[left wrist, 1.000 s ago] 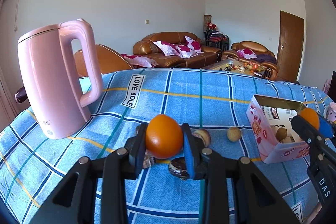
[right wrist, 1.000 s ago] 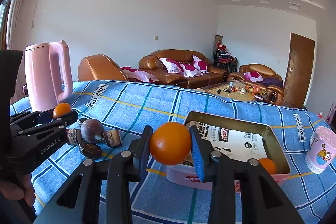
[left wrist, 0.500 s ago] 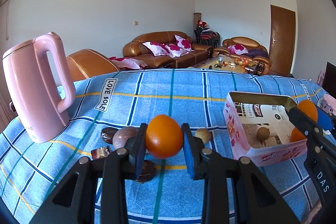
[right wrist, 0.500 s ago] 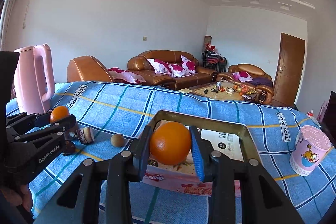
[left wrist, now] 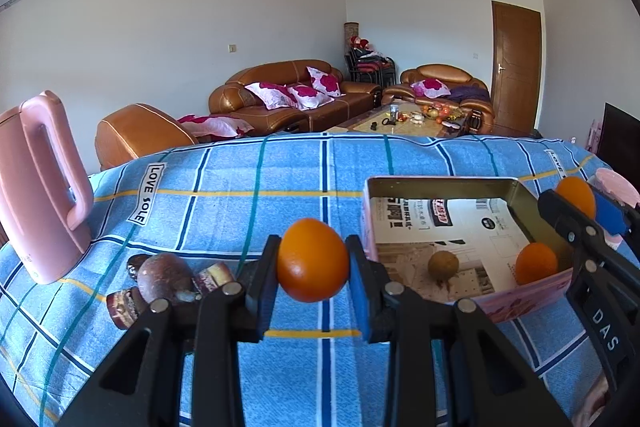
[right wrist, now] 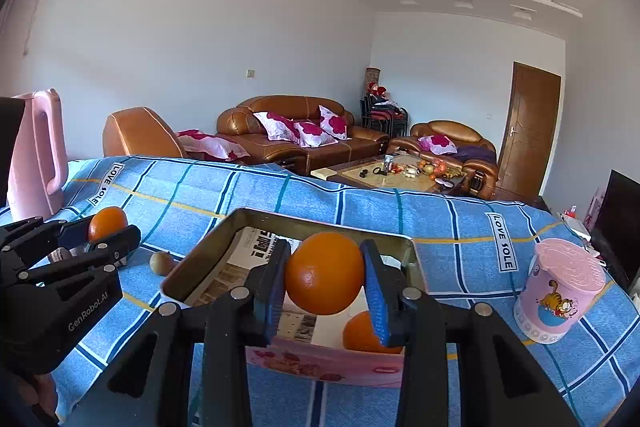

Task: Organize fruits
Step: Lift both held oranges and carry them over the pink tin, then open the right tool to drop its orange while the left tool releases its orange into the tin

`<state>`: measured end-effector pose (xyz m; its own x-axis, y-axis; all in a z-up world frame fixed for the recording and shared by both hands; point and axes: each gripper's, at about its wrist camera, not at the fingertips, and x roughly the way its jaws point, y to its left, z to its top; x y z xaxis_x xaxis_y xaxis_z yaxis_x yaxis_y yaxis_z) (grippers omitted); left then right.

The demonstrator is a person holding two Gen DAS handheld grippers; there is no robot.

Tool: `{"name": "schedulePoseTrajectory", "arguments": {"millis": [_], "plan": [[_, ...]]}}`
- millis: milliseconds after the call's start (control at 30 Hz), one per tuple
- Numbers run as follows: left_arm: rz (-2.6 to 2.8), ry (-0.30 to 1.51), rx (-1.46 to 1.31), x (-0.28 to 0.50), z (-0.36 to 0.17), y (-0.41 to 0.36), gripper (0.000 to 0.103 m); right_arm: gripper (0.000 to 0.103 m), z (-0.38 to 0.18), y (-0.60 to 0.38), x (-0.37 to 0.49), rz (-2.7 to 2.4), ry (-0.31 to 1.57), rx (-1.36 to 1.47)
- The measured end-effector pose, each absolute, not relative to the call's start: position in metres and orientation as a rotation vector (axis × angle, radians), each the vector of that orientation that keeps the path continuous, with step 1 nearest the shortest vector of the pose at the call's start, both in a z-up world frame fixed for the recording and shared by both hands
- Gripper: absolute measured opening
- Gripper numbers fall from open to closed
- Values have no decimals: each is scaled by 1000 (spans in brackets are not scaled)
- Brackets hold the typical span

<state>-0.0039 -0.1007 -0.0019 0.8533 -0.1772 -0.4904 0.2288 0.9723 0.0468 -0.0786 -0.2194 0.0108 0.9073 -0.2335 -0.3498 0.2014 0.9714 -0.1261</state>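
My left gripper [left wrist: 313, 263] is shut on an orange [left wrist: 313, 259], held above the blue checked cloth just left of the pink box [left wrist: 524, 293]. My right gripper [right wrist: 325, 281] is shut on another orange [right wrist: 324, 278], held over the open box [right wrist: 320, 363]. In the box lie one orange [left wrist: 536, 263] and a small brown fruit [left wrist: 443, 265]. The right gripper with its orange [left wrist: 575, 191] shows at the right of the left wrist view. The left gripper with its orange [right wrist: 107, 223] shows at the left of the right wrist view.
A pink kettle [left wrist: 38, 187] stands at the table's left. A dark round fruit [left wrist: 164, 277] and several brown pieces [left wrist: 124, 303] lie left of the left gripper. A small brown fruit [right wrist: 162, 263] lies left of the box. A pink cup [right wrist: 560, 291] stands at the right.
Both grippers have moved right with their oranges. The right one has come over the box; the left one has come closer to the box's left wall.
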Motion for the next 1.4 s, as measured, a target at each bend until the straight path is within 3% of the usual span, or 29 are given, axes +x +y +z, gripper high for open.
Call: {"name": "schedulePoseTrajectory", "arguments": {"millis": [767, 1400], "plan": [[-345, 638, 202, 22, -16, -191, 34, 38, 6, -297, -58, -291, 471, 69], [-340, 738, 207, 45, -27, -201, 36, 38, -16, -299, -16, -150, 658, 126]]}}
